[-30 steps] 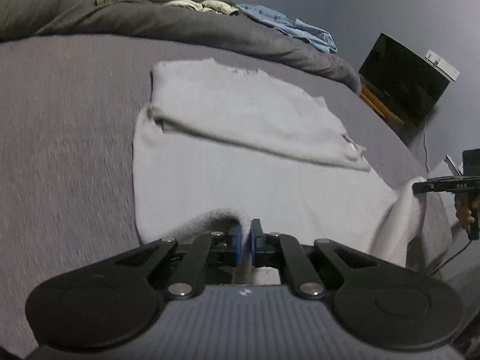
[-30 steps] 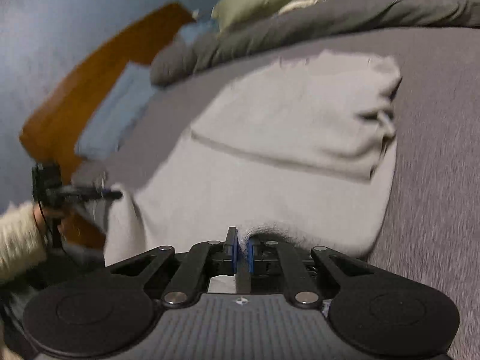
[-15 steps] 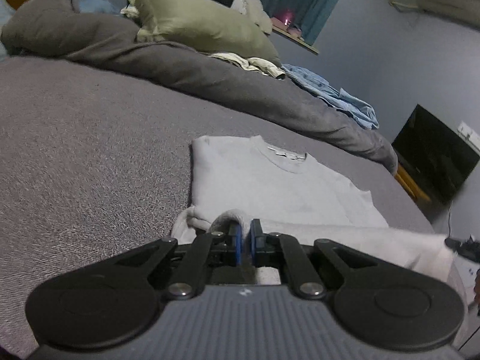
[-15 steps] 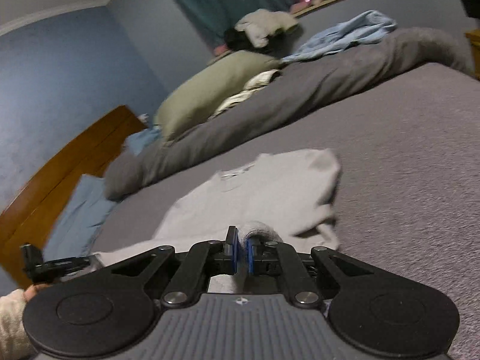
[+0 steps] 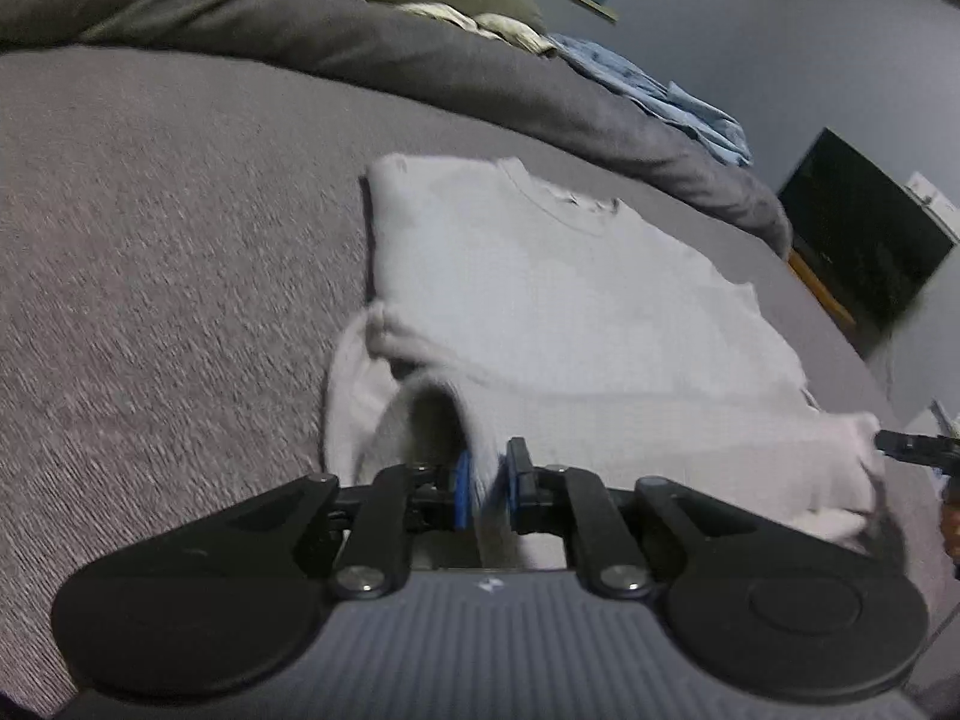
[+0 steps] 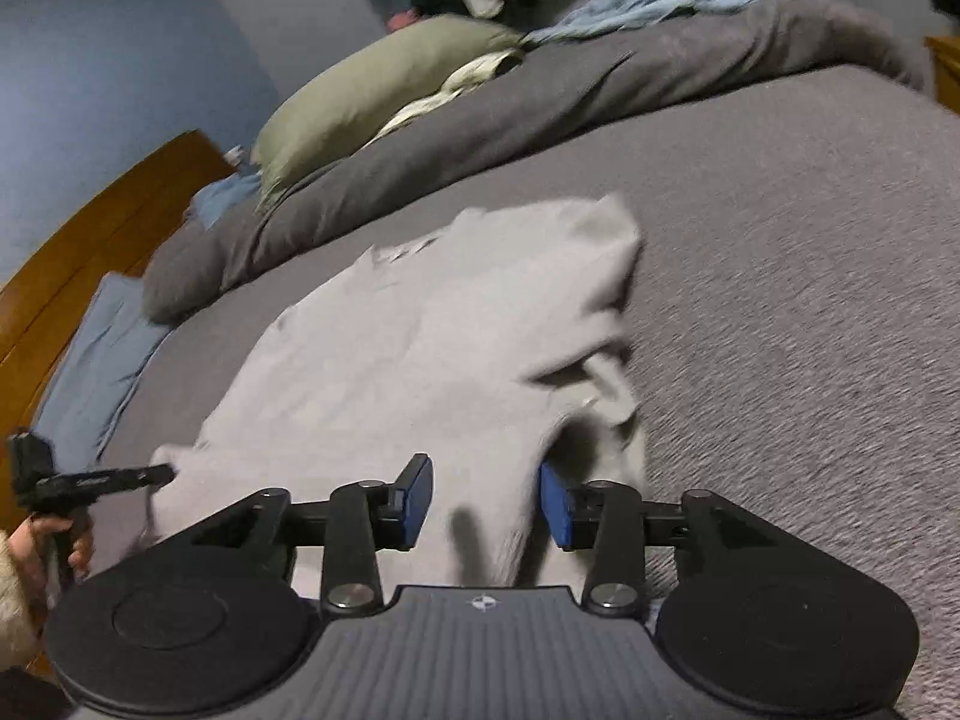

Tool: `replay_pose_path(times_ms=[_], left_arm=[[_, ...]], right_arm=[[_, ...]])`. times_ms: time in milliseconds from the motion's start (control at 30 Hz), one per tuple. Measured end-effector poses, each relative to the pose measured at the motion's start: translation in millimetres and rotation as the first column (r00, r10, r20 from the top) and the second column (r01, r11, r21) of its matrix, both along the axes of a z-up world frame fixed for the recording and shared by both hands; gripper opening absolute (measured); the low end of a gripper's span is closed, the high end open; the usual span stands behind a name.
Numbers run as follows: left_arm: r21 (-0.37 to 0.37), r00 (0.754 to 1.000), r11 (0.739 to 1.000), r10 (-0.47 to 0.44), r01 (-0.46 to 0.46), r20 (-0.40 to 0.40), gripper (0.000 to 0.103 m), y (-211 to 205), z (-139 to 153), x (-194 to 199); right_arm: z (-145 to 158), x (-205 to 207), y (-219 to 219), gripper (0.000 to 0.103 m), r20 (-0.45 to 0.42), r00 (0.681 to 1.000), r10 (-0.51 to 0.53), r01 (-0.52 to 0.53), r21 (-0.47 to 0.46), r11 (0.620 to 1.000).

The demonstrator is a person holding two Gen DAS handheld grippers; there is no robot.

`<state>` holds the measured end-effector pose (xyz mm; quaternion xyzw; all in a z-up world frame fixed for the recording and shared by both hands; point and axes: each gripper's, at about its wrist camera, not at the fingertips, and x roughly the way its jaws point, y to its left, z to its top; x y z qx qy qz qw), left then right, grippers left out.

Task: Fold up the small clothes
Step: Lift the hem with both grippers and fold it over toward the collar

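A pale grey top (image 5: 570, 300) lies on the bed with its collar at the far end and its lower half folded up over itself. My left gripper (image 5: 486, 483) is at the fold's near left corner. Its jaws are opening a little, but a bunched edge of the top still fills the narrow gap between the blue pads. In the right wrist view the top (image 6: 420, 348) lies ahead, and my right gripper (image 6: 486, 501) is over its near right corner. Its jaws are opening wide, and the cloth lies loose between the pads, not pressed. Each gripper shows at the edge of the other's view.
The grey bed cover (image 5: 150, 240) spreads all around the top. A rolled dark duvet (image 5: 420, 66), a green pillow (image 6: 372, 96) and blue clothes (image 5: 660, 96) lie at the far end. A dark screen (image 5: 864, 240) stands to the right, a wooden headboard (image 6: 90, 240) to the left.
Both grippers carried the top's lower edge forward over the body and came down. The right jaws have sprung open and let go of the cloth; the left jaws have parted slightly.
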<state>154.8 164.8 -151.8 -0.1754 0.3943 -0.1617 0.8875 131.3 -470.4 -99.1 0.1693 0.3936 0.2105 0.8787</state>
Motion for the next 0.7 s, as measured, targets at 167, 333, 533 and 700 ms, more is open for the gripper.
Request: replay_pose_path(times_ms=[167,333,533,700], left_arm=[[-0.031,0.998,0.999,-0.037,0.035,-0.043,0.015,0.8,-15.1,-8.5],[-0.051,0.994,0.995,-0.090,0.087,-0.066,0.014,-7.5,-22.8,-10.8],[-0.109,0.997,0.991,-0.076,0.073,-0.018,0.001,-14.5,-13.6,-5.4],[-0.173,0.998,0.985,-0.013,0.022,0.054,0.001,-8.5,5.7,12.0]], right_arm=[[-6.9,-4.5,16.6,0.051,-0.037,0.996,0.083,-0.084,-0.052,0.995],[-9.1,-10.7,22.1,0.046,-0.049,0.992,0.115,-0.117,-0.057,0.991],[-9.7,-6.7,14.4,0.008,-0.037,0.997,0.066,-0.067,-0.020,0.998],[7.5,1.1,15.7,0.007,0.025,1.000,0.017,-0.018,0.024,1.000]])
